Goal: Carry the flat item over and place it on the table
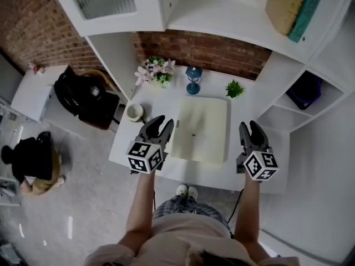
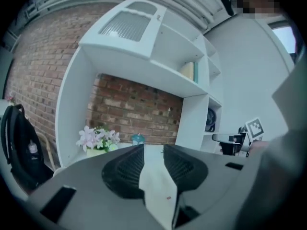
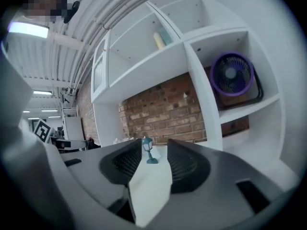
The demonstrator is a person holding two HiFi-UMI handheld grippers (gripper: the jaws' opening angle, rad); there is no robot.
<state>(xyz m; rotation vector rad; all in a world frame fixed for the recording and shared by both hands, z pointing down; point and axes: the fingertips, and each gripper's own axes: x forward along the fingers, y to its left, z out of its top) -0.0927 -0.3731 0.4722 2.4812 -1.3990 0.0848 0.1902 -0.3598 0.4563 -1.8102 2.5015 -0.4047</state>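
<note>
The flat item (image 1: 199,129), a cream rectangular pad with a small red mark, lies on the white table (image 1: 260,176). My left gripper (image 1: 163,121) hovers just off the pad's left edge, and my right gripper (image 1: 249,125) hovers a little beyond its right edge. Neither touches it. In the left gripper view the jaws (image 2: 153,150) stand partly apart, and the pad (image 2: 160,188) shows through the gap below them. In the right gripper view the jaws (image 3: 154,147) also stand partly apart with nothing clamped.
At the table's back stand pink flowers (image 1: 156,71), a blue lantern (image 1: 193,80) and a small green plant (image 1: 234,88). A cup (image 1: 135,112) sits left of the pad. White shelves surround the table, with a purple fan (image 3: 231,75) at the right. A black bag (image 1: 83,96) lies left.
</note>
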